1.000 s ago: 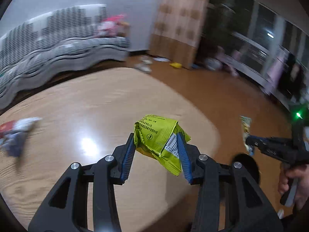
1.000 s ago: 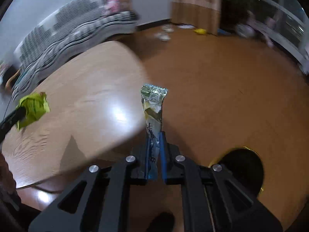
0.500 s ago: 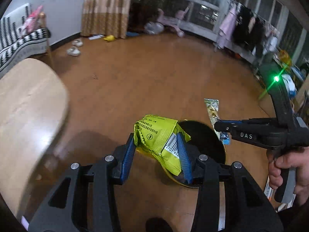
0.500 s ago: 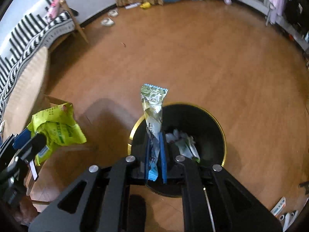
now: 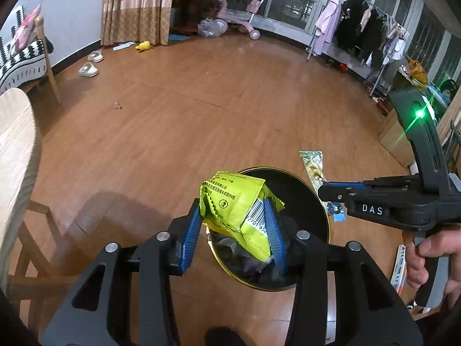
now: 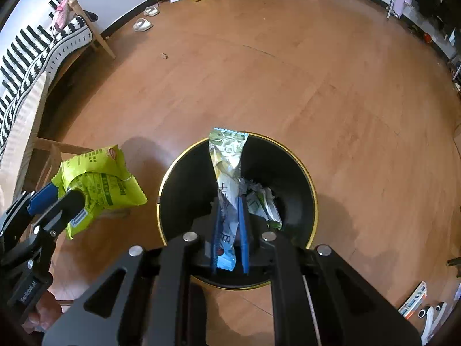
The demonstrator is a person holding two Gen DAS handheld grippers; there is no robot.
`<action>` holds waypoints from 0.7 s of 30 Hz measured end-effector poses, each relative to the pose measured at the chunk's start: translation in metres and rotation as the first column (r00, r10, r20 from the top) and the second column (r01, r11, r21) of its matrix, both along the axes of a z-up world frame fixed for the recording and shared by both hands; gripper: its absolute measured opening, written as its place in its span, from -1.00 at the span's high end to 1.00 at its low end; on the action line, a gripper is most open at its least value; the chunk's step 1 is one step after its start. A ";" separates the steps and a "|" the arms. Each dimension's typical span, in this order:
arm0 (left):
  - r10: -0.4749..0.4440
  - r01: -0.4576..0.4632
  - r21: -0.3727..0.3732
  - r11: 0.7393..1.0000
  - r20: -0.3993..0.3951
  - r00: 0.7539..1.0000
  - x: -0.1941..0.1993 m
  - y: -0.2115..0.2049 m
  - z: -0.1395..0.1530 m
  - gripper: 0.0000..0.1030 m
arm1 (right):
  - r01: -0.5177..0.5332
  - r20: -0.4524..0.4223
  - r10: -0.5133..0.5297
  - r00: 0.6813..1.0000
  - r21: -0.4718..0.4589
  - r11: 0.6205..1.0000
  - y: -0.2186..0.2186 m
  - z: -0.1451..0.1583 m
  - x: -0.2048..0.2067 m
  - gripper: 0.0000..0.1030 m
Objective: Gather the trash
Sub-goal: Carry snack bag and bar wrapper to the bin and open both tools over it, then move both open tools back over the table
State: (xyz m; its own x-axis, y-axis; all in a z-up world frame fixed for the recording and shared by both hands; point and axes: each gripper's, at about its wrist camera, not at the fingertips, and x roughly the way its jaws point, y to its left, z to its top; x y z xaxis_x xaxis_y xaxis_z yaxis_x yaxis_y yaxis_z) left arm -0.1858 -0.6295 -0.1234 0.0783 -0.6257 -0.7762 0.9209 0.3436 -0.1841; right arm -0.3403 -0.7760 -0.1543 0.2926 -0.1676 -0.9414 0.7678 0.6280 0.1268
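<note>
Now both wrappers hang above the bin (image 6: pixel 312 201) for dropping: left hand-held gripper (image 5: pixel 234 226) clamps the green bag (image 5: pixel 239 201), right hand-held gripper (image 6: pixel 229 230) pinches the slim wrapper (image 6: pixel 227 167).

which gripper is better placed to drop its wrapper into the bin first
Right. The right gripper holds its long silvery wrapper over the black gold-rimmed bin, while the left gripper's crumpled yellow-green packet hangs beside the rim.
</note>
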 end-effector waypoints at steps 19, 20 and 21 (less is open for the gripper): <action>-0.064 0.063 -0.006 0.998 -0.085 0.994 -0.029 -0.034 -0.015 -0.32 | 0.108 0.093 -0.103 0.990 -0.051 0.993 -0.009 0.027 -0.030 -0.18; -0.060 0.059 -0.020 0.998 -0.082 0.995 -0.029 -0.032 -0.013 -0.48 | 0.111 0.097 -0.105 0.990 -0.051 0.993 -0.009 0.028 -0.030 -0.18; -0.058 0.056 -0.026 0.998 -0.079 0.995 -0.028 -0.030 -0.011 -0.54 | 0.114 0.102 -0.108 0.989 -0.052 0.992 -0.009 0.029 -0.029 -0.18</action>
State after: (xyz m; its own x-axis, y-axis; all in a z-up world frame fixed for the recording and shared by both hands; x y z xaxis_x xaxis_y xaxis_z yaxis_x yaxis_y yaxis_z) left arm -0.2138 -0.6597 -0.1348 -0.0195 -0.6458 -0.7633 0.9211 0.2854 -0.2649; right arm -0.3697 -0.7853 -0.1252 0.3606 -0.2570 -0.8966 0.8186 0.5480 0.1721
